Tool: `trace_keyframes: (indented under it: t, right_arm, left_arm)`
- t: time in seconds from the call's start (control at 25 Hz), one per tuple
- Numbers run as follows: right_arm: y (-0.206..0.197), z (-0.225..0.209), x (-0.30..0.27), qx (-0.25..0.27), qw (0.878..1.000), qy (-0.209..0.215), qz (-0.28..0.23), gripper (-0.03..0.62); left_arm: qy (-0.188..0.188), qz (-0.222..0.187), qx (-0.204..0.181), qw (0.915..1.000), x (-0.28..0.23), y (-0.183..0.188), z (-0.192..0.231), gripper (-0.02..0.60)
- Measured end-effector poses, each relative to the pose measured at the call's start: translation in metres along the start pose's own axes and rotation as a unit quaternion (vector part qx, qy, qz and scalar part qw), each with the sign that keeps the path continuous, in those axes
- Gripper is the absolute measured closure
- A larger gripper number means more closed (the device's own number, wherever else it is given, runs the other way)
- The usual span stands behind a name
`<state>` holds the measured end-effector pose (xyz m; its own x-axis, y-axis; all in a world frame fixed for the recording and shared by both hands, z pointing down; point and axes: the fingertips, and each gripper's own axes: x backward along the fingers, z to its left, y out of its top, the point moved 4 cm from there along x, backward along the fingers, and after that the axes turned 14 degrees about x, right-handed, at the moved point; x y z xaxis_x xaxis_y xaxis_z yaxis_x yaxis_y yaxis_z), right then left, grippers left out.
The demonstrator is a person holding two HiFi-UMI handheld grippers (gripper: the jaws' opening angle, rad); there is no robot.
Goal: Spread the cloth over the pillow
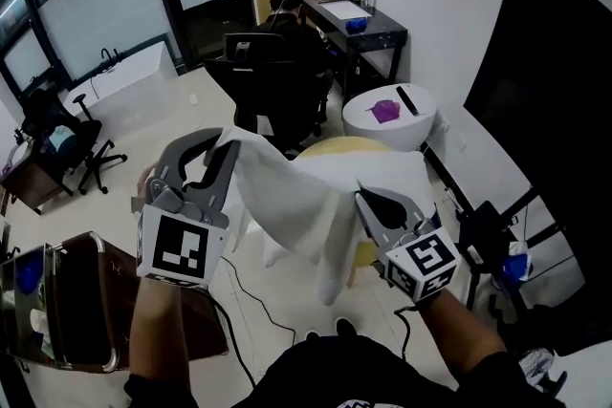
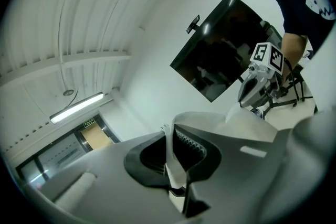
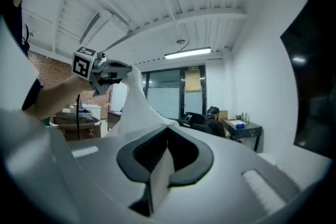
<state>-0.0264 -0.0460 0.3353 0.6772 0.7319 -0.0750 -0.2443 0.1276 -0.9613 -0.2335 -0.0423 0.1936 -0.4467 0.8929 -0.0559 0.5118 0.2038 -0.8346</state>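
Room: office with a pale tiled floor (image 1: pixel 206 100); black panel (image 1: pixel 555 110) at 3 o'clock.
Office chair (image 1: pixel 277 100): black, at 12 o'clock, just behind the pillow.
Cloth (image 1: pixel 296 205): white, held in the air; top edge runs 9-to-3 between the two tools, middle sagging.
Pillow (image 1: pixel 337 146): cream, at 12 o'clock just beyond the cloth, mostly hidden by it.
Round tabletop (image 1: pixel 416 127): white, at 1 o'clock, near the pillow.
Left tool (image 1: pixel 225 153): clenched on the cloth's left corner.
Right tool (image 1: pixel 368 199): clenched on the right corner; nearer the pillow.
Next move, judged: carry both corners toward 12 o'clock, then lower; the chair and tabletop crowd the far side.
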Motion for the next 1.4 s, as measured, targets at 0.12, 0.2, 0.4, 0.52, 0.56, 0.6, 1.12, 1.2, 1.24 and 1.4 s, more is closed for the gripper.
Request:
trace_keyframes:
  t: [0.12, 0.2, 0.4, 0.52, 0.56, 0.6, 1.12, 1.2, 1.24, 1.4]
  right_arm:
    - [0.001, -0.025, 0.016, 0.012, 0.999, -0.046, 0.010, 0.583]
    - [0.002, -0.045, 0.027, 0.019, 0.997, -0.072, 0.016, 0.583]
    - [0.016, -0.096, 0.053, 0.047, 0.991, -0.122, 0.024, 0.583]
    - [0.023, -0.123, 0.065, 0.063, 0.988, -0.139, 0.026, 0.583]
    - [0.023, -0.131, 0.067, 0.066, 0.987, -0.143, 0.027, 0.583]
    - [0.023, -0.140, 0.068, 0.068, 0.987, -0.145, 0.028, 0.583]
    - [-0.022, -0.231, 0.056, 0.043, 0.986, -0.144, 0.073, 0.583]
    - [-0.035, -0.243, 0.053, 0.031, 0.986, -0.143, 0.080, 0.583]
    - [-0.041, -0.246, 0.051, 0.030, 0.986, -0.138, 0.084, 0.583]
    - [-0.067, -0.243, 0.037, 0.034, 0.987, -0.113, 0.110, 0.583]
  left_arm:
    - [-0.006, -0.004, 0.000, 1.0000, -0.003, -0.012, 0.007, 0.581]
    - [-0.006, -0.002, 0.001, 1.0000, -0.005, -0.021, 0.013, 0.581]
    - [-0.009, 0.012, 0.023, 0.9996, -0.010, -0.045, 0.025, 0.581]
    - [-0.012, 0.025, 0.035, 0.9990, -0.018, -0.060, 0.021, 0.581]
    - [-0.015, 0.031, 0.043, 0.9985, -0.021, -0.067, 0.018, 0.581]
    - [-0.019, 0.038, 0.051, 0.9978, -0.024, -0.074, 0.015, 0.581]
    - [-0.034, 0.199, 0.165, 0.9653, -0.041, -0.218, -0.052, 0.581]
    - [-0.039, 0.229, 0.184, 0.9550, -0.040, -0.246, -0.066, 0.581]
    - [-0.043, 0.241, 0.194, 0.9498, -0.039, -0.259, -0.074, 0.581]
    - [-0.068, 0.288, 0.228, 0.9277, -0.043, -0.302, -0.114, 0.581]
